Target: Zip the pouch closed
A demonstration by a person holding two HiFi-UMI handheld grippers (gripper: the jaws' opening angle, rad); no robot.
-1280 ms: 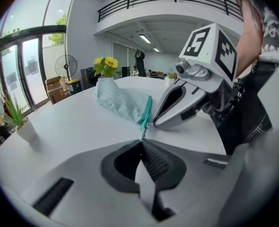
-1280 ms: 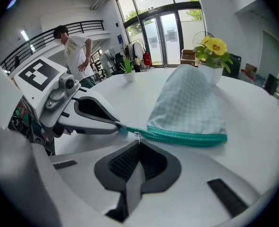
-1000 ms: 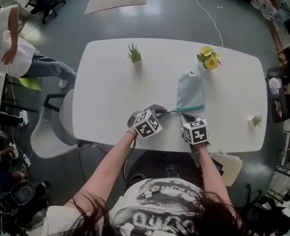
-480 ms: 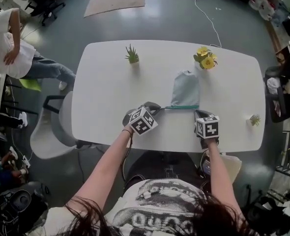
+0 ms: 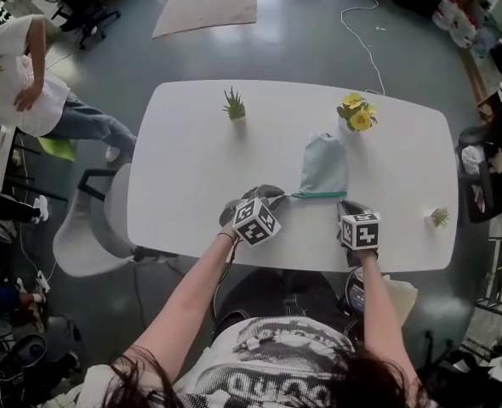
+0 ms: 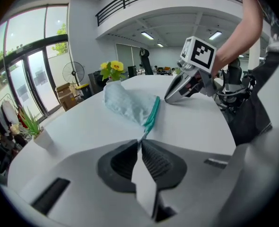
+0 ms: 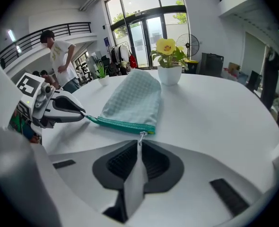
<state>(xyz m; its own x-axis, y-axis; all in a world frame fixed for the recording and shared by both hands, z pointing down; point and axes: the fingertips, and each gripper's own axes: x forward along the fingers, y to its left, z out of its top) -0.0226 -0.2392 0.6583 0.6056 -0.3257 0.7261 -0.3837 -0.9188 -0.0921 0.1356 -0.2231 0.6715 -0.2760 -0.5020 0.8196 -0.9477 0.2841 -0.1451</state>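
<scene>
— What was the pouch like?

— The pouch (image 5: 324,166) was soft, pale blue cloth with a fine check weave. It was flat and rounded at its far end, and it lay on the worktop (image 5: 191,164) just beyond the two grippers. A teal zip (image 5: 319,195) ran along its near edge.

— And the surface, the room?

— The worktop was smooth and white with rounded corners, over a glossy grey floor (image 5: 302,41) with a beige rug (image 5: 207,2). A spiky green plant (image 5: 234,106) stood at the far side, and yellow flowers in a white pot (image 5: 356,113) stood just past the pouch. The room had tall windows and a railed balcony, and a person in a pale T-shirt (image 5: 13,70) stood off to the left.

— The arms?

— Both bare forearms reached forward, with the grippers low by the near edge. The left gripper (image 6: 140,143) had its jaws pressed together on the zip's thin tail at the left end. The right gripper (image 7: 139,143) had its jaws pinched on the small metal zip pull (image 7: 141,135) at the band's right end.
</scene>
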